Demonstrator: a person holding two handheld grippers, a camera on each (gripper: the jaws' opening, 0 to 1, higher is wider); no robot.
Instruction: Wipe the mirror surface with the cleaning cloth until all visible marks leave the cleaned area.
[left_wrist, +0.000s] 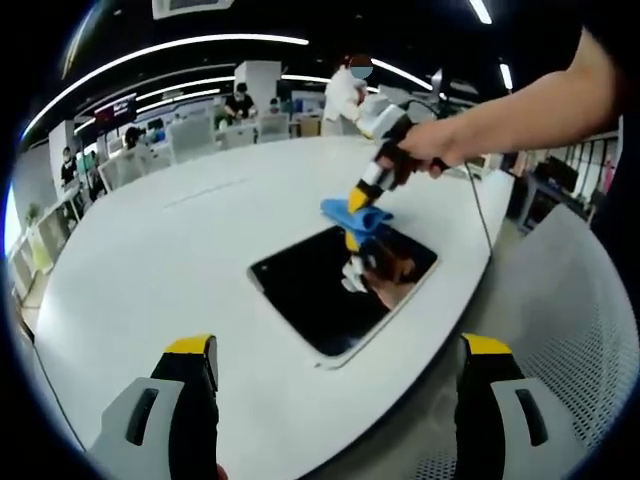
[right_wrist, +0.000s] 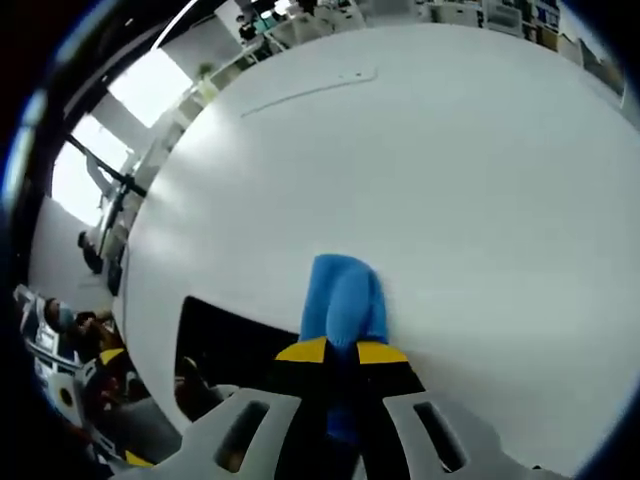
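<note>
At the mirror's (left_wrist: 343, 288) far edge on the worktop (left_wrist: 180, 260), our right hand-held gripper (right_wrist: 341, 352) clenches the blue cleaning cloth (right_wrist: 342, 292), left hand-held gripper (left_wrist: 340, 360) released, so next we likely sweep inward across the glass.

Curved ceiling light strips (left_wrist: 190, 45) glow above a broad white table (left_wrist: 150, 260) and office desks (left_wrist: 215, 130).

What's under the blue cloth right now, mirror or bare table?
The blue cloth, clamped in the right gripper, lies across the mirror's far edge, partly on the glass and partly on the white table. Any marks beneath it are covered.
</note>
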